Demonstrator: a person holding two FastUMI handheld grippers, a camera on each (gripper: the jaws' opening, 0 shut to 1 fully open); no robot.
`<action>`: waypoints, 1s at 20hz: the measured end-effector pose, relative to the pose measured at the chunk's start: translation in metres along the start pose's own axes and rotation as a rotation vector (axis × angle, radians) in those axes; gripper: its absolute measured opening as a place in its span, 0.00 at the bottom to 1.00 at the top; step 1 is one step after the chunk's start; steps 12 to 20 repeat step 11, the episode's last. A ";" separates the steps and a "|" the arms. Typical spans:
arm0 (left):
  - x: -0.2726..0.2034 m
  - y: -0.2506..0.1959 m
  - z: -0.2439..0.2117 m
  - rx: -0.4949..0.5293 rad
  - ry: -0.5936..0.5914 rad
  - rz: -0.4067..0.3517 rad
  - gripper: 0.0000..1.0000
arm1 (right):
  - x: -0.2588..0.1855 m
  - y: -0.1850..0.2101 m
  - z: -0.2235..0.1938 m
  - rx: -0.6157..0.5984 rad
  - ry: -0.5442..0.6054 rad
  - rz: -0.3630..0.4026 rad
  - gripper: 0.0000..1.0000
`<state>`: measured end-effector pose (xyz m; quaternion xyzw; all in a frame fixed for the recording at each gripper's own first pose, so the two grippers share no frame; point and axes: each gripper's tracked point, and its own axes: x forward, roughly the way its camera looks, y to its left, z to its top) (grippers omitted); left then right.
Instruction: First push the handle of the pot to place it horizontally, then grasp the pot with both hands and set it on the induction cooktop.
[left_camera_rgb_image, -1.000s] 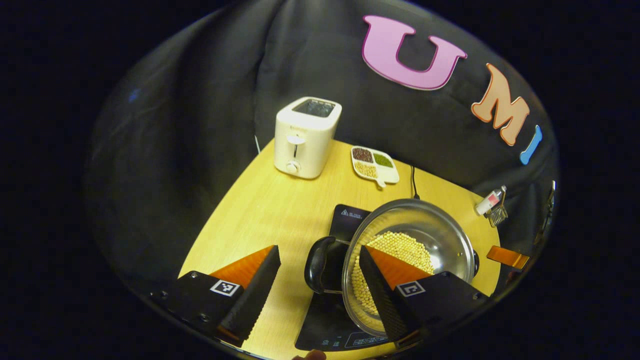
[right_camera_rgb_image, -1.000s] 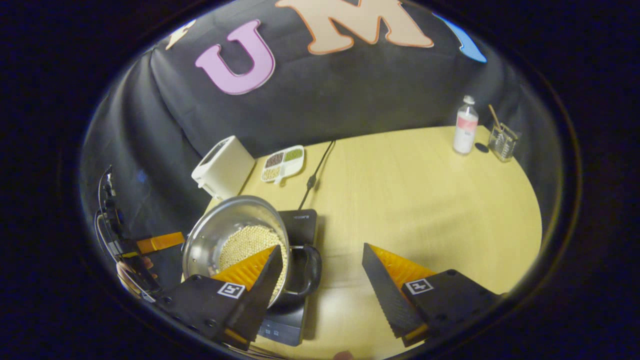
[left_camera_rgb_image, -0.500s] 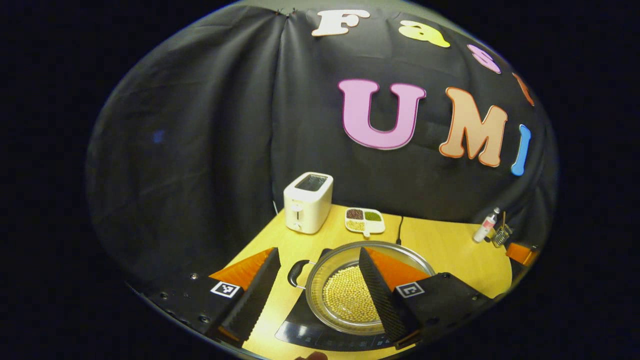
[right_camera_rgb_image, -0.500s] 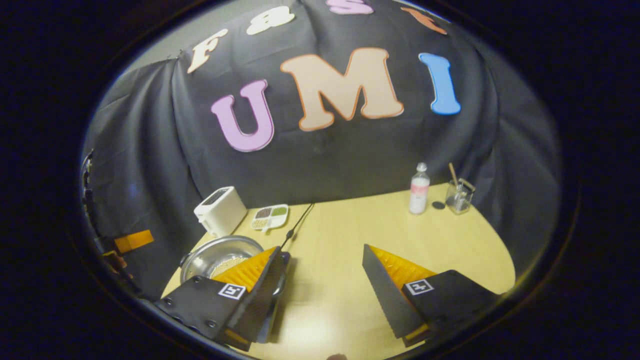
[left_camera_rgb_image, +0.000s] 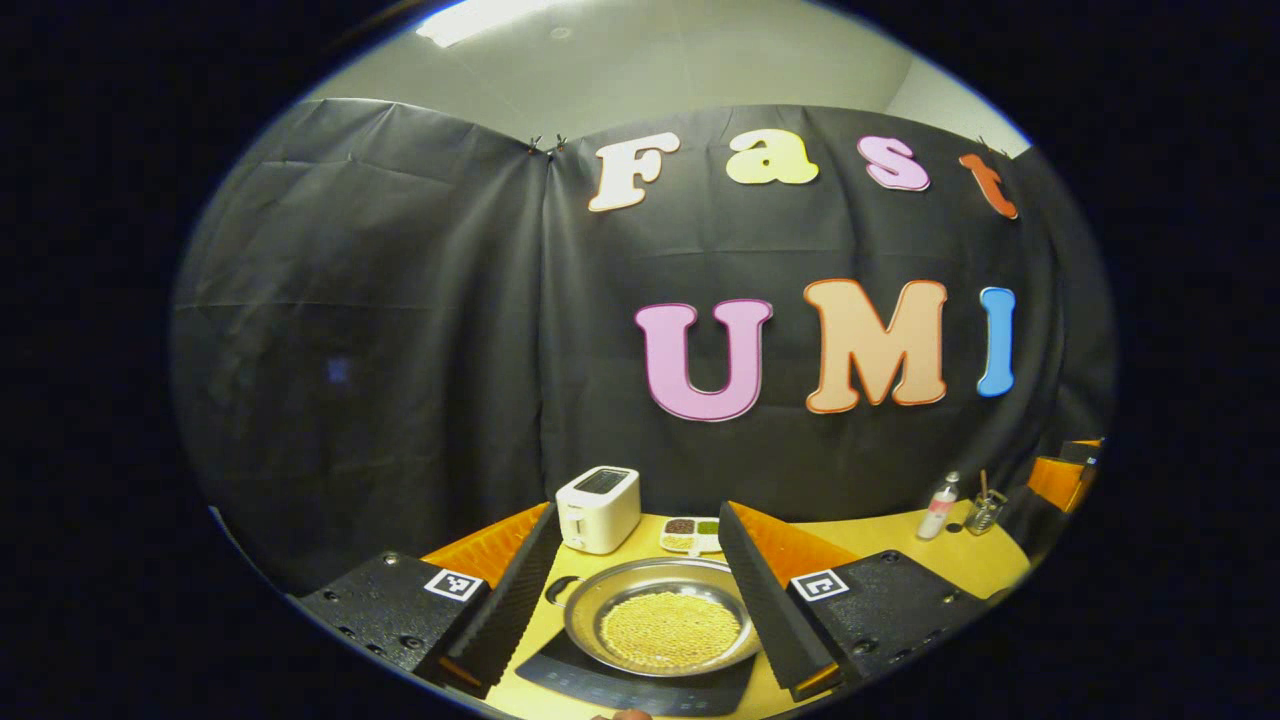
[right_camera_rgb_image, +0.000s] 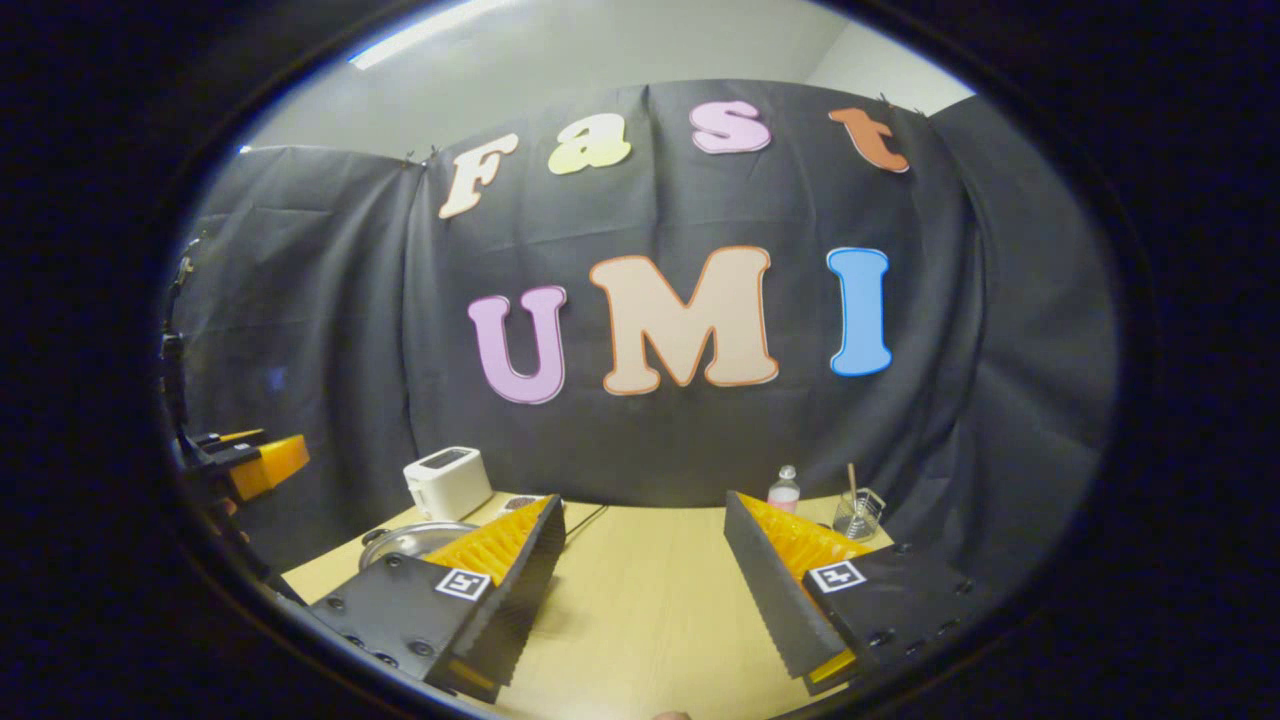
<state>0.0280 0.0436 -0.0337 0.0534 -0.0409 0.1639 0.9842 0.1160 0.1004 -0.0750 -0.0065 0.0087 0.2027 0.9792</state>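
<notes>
Left claw is spread wide, nothing between its fingers, raised above the surface. Looking down its fingers I see the pot sitting flat on the induction cooktop, nearest to me. Pot is steel, filled with pale round beans. One dark side handle sticks out at its left, roughly level. Neither finger touches the pot.

Right claw is also spread wide, holding nothing, over bare surface. In the right gripper view the pot peeks out behind that claw's left finger, rim and a dark handle visible, cooktop hidden there. Can't tell bean level from this side.

Behind the pot in the left gripper view: a white toaster to the left, and just beside it a small divided dish with dark, green and pale grains. Further right, near the back edge, a small bottle and a clear glass with a stick in it, close together. A black cord runs across the surface toward the wall in the right gripper view.

The other gripper shows at the far right edge of the left gripper view, and at the far left edge of the right one.
</notes>
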 end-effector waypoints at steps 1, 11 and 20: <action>-0.006 -0.013 -0.001 -0.014 -0.005 -0.014 0.94 | -0.006 0.000 0.006 0.009 -0.013 0.014 0.92; -0.024 -0.064 -0.007 -0.011 -0.021 -0.054 0.96 | -0.039 -0.026 0.021 0.037 -0.063 0.042 0.92; -0.024 -0.064 -0.007 -0.011 -0.021 -0.054 0.96 | -0.039 -0.026 0.021 0.037 -0.063 0.042 0.92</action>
